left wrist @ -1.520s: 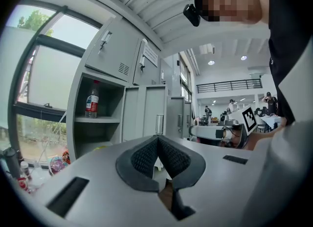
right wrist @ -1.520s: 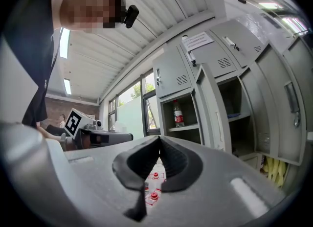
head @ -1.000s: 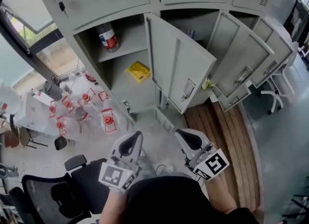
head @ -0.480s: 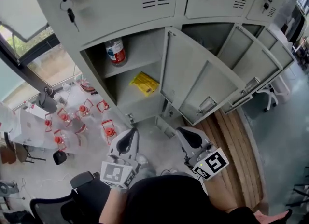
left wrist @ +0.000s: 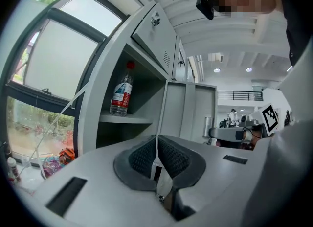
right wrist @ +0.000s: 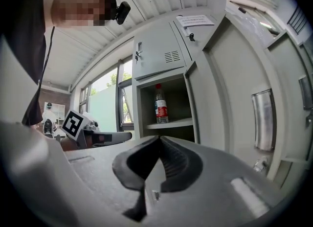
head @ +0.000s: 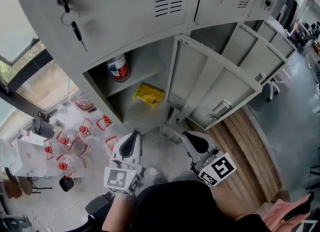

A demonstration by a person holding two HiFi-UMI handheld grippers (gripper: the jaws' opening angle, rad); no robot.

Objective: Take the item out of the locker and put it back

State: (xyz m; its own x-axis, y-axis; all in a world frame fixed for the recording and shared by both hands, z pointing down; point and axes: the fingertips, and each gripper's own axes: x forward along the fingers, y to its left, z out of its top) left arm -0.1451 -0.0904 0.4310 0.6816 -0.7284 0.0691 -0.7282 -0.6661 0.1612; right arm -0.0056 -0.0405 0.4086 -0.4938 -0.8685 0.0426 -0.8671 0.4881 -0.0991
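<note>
left gripper (head: 134, 136) and right gripper (head: 186, 136) both clenched empty, might just knock the bottle (head: 118, 68) over on its locker shelf (head: 144, 69)

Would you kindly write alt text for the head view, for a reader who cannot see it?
Seen from above, an open grey locker holds a water bottle on its upper shelf and a yellow packet below. The left gripper and right gripper, fingers shut and empty, hover before it.
</note>
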